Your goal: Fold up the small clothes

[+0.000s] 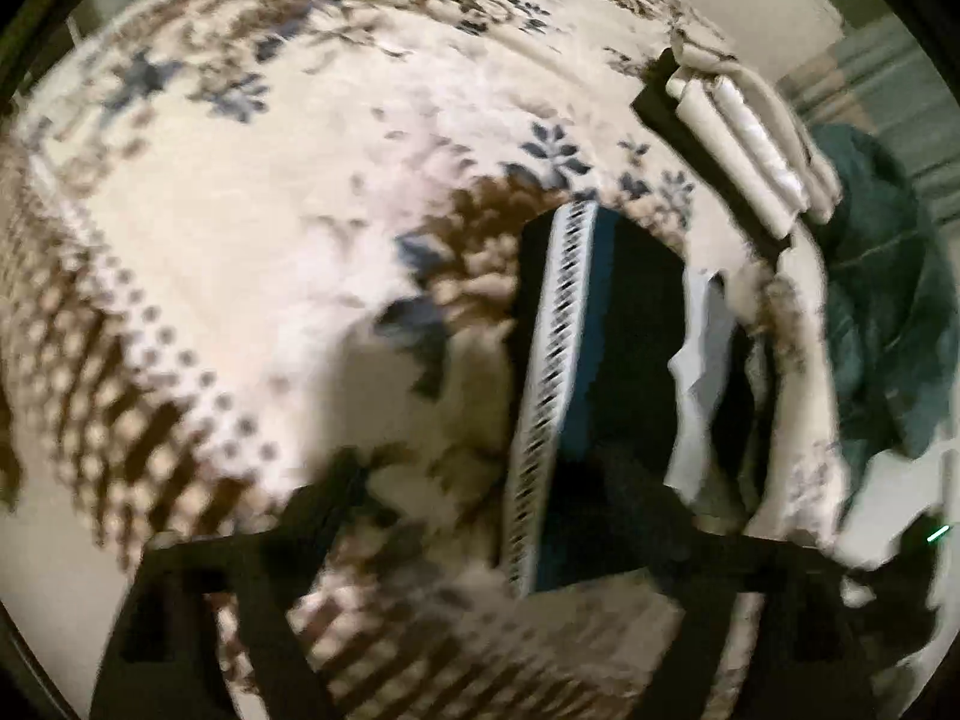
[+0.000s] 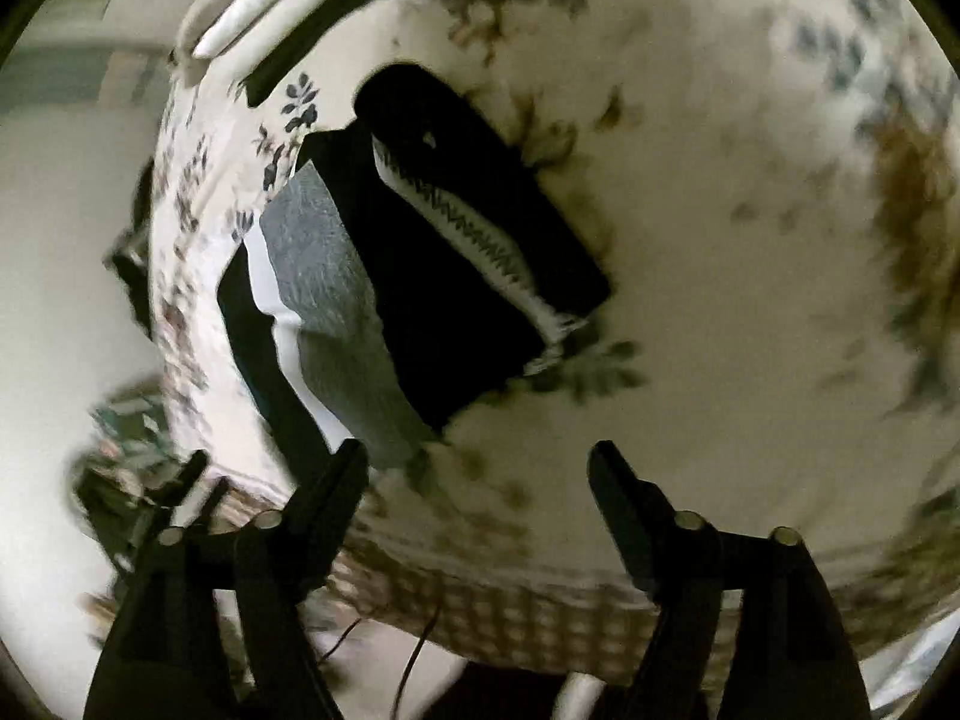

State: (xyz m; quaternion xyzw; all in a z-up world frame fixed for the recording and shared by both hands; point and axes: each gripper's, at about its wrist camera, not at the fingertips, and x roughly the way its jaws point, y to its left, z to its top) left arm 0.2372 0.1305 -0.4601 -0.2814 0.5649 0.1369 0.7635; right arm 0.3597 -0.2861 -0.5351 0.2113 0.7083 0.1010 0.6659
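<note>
A folded dark garment (image 2: 480, 252) with a white patterned waistband lies on a cream floral cloth (image 2: 690, 150); it also shows in the left wrist view (image 1: 624, 360). Beside it lies a folded grey garment (image 2: 330, 312) with a white edge, seen in the left wrist view (image 1: 702, 360) too. My right gripper (image 2: 480, 474) is open and empty, just short of the grey garment's near corner. My left gripper (image 1: 510, 492) is open, fingers spread wide; its right finger overlaps the dark garment's near end, touching or not I cannot tell.
A stack of folded cream clothes (image 1: 750, 138) on a dark piece lies at the cloth's far edge, also in the right wrist view (image 2: 264, 0). A dark green crumpled garment (image 1: 882, 300) lies off the cloth's edge. Thin cables (image 2: 414, 660) hang below the near edge.
</note>
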